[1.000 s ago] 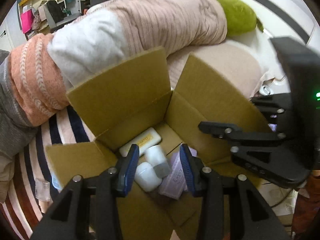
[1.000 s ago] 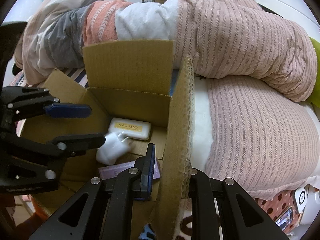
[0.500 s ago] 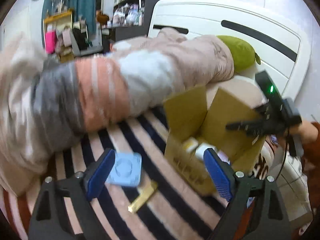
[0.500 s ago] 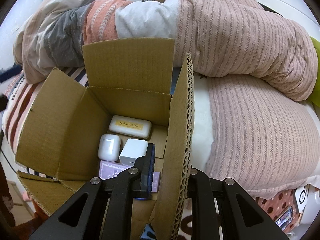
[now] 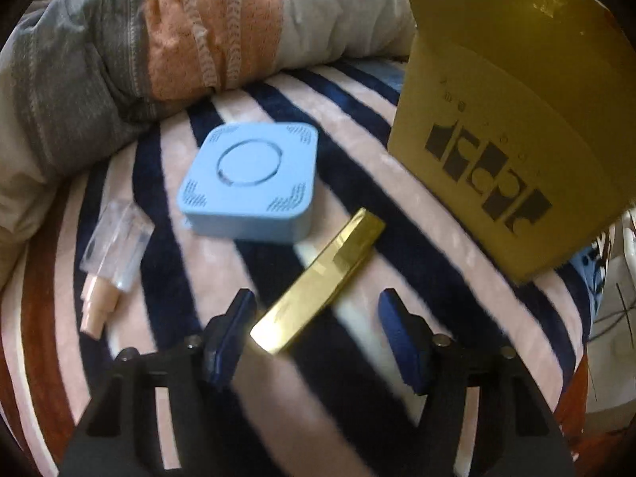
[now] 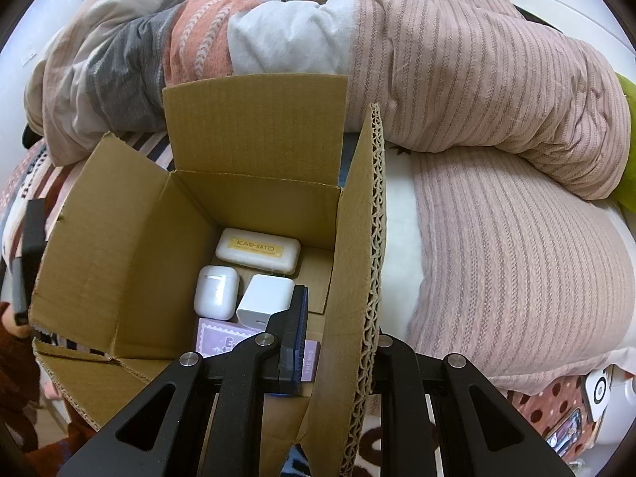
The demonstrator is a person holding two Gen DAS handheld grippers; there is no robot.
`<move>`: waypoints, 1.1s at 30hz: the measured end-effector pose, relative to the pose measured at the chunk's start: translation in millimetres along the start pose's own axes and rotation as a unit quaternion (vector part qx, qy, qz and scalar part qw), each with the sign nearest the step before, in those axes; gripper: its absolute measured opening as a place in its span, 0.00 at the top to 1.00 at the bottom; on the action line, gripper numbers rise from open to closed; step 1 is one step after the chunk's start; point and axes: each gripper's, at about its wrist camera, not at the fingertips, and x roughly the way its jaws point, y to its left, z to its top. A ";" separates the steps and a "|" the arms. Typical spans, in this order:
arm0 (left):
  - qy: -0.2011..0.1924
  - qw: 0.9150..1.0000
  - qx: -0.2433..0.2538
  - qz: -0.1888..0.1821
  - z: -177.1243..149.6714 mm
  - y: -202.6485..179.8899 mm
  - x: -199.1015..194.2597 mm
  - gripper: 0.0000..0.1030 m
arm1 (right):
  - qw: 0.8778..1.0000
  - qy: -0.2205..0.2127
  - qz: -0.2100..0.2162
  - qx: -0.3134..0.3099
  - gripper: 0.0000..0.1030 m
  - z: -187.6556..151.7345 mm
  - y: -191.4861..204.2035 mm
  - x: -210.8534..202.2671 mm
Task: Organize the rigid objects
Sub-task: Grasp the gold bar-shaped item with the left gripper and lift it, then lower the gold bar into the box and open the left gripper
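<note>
Left gripper (image 5: 318, 336) has swung out of the cardboard box (image 6: 131, 246) and now hovers over the striped bedspread (image 5: 397, 206), fingers spread wide and empty. 0.5 s back it was higher and further off; 1 s back it was over the box dropping the white charger (image 6: 265, 303).

So the charger drop looks done and the next pick is starting. The gold bar (image 5: 318, 278) lies diagonally on the bedspread, its near end between the blue pads, nearer the left one, not gripped yet. That is the likely target.

Far left of it sits the light blue square case (image 5: 250, 183). A clear-capped tube (image 5: 107, 262) lies at the left. The box's printed side rises at the right.

Right gripper (image 6: 338, 342) has not moved: closed on the box's right flap (image 6: 357, 278), 1 finger inside, the other hidden behind the cardboard, holding it open.

Inside the box: cream case (image 6: 258, 250) at the far end, white earbud case (image 6: 216, 292), charger beside it, purple packet (image 6: 222, 336) nearest.

4 items boxed, 3 left on the bed.
</note>
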 end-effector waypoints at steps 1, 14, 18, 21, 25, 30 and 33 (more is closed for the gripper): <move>-0.004 1.000 0.001 0.002 3.2 -3.9 1.1 0.53 | 1.000 0.000 0.000 0.000 0.88 0.1 -0.4 0.0; 0.010 0.999 0.034 0.010 2.3 -26.1 11.2 0.81 | 1.000 0.000 0.001 0.002 0.88 -1.2 -1.1 0.5; -0.002 1.000 0.021 0.017 1.2 -26.4 4.6 0.85 | 1.000 0.000 0.001 0.002 0.88 -1.8 -1.7 0.4; -0.011 1.000 0.007 0.018 0.4 -19.9 -12.0 0.85 | 1.000 0.000 0.001 0.002 0.88 -2.1 -1.8 0.1; -0.046 0.998 -0.009 0.030 6.7 -3.3 -56.7 0.85 | 1.000 0.000 0.000 0.001 0.88 -2.8 -2.0 -0.9; -0.111 0.993 -0.015 0.040 35.9 1.8 -128.3 0.85 | 1.000 0.000 0.000 0.001 0.88 -3.6 -2.5 -1.3; -0.145 0.989 0.011 0.030 60.7 -17.7 -160.5 0.85 | 1.000 -0.001 0.000 0.000 0.88 -3.8 -2.2 -1.2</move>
